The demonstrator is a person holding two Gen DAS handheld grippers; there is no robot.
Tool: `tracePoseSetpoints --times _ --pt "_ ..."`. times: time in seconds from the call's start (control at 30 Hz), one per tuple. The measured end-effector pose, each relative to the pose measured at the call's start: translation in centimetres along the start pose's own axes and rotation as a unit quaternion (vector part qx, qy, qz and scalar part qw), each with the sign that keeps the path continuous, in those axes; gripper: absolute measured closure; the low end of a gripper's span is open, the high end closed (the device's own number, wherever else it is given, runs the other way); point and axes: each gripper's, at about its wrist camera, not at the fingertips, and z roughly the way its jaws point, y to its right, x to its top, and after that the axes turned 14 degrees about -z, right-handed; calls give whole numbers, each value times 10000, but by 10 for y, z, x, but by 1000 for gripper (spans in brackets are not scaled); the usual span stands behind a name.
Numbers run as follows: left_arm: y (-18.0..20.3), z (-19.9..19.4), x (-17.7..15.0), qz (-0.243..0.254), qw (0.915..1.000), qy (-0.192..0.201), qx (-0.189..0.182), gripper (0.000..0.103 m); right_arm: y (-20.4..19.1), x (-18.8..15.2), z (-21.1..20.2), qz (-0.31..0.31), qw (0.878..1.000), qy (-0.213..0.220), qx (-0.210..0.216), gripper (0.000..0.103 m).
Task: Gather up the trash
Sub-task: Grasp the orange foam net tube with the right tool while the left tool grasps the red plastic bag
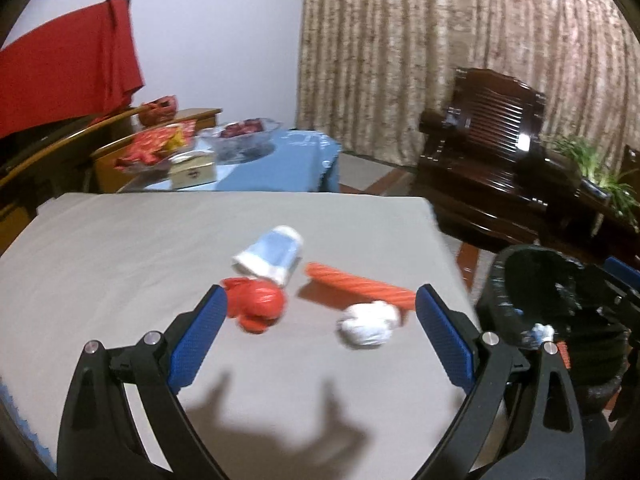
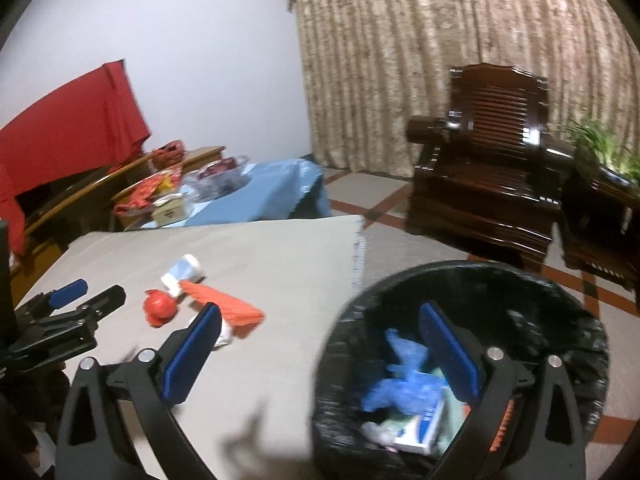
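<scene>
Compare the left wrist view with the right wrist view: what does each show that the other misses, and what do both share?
Only the left wrist view shows the white paper ball whole; the right wrist view hides most of it behind a gripper finger. Only the right wrist view looks into the bin, showing the blue bag and a box inside. Both share the grey table, the red bag, the orange wrapper, the cup on its side and the wooden chair.
</scene>
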Motion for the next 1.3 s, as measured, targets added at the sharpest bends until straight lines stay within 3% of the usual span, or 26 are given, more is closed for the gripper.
tracePoseSetpoints --times 0.27,0.53,0.97,1.3 --pt "-47 8 5 -255 9989 7 403 11 -53 8 32 -324 9986 -74 411 6" --pt "-77 29 1 -367 9972 -142 635 11 -93 0 75 -537 9967 -352 497 6" --pt "-91 76 3 -426 9958 -298 747 11 -95 0 153 -708 9920 -853 605 13" --pt "-82 114 4 -334 9960 -467 690 11 -90 -2 196 -679 9849 -1222 1021 30"
